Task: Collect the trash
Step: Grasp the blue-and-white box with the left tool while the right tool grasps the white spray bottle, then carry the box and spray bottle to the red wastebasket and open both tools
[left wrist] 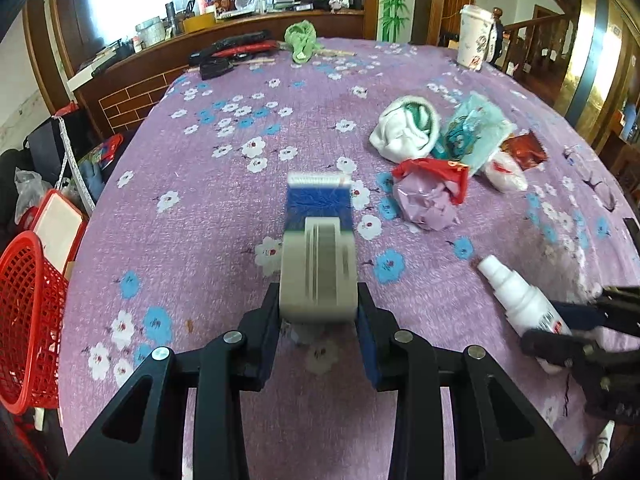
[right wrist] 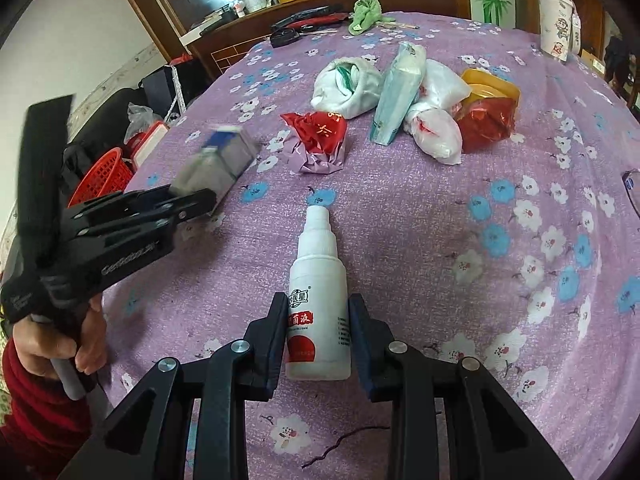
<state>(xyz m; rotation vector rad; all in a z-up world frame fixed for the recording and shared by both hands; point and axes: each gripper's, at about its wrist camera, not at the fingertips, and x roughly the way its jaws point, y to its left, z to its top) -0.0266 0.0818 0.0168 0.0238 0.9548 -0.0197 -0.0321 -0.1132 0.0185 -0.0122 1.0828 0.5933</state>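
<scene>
My left gripper (left wrist: 320, 312) is shut on a grey and blue carton (left wrist: 320, 248), held above the purple flowered tablecloth (left wrist: 224, 208); the carton also shows blurred in the right wrist view (right wrist: 220, 160). My right gripper (right wrist: 318, 332) has its fingers on both sides of a white spray bottle (right wrist: 320, 304) that lies on the cloth; the bottle also shows in the left wrist view (left wrist: 520, 300). A pile of trash lies ahead: a red and lilac crumpled wrapper (right wrist: 320, 140), a white bag (right wrist: 346, 84), a teal packet (right wrist: 396, 96), a white wad (right wrist: 434, 128), a red wrapper (right wrist: 486, 122).
A red mesh basket (left wrist: 28, 320) stands off the table's left edge. A paper cup (left wrist: 476, 36), a green cloth (left wrist: 302, 40) and black and red tools (left wrist: 236, 50) lie at the far side. Glasses (right wrist: 632, 188) lie at the right.
</scene>
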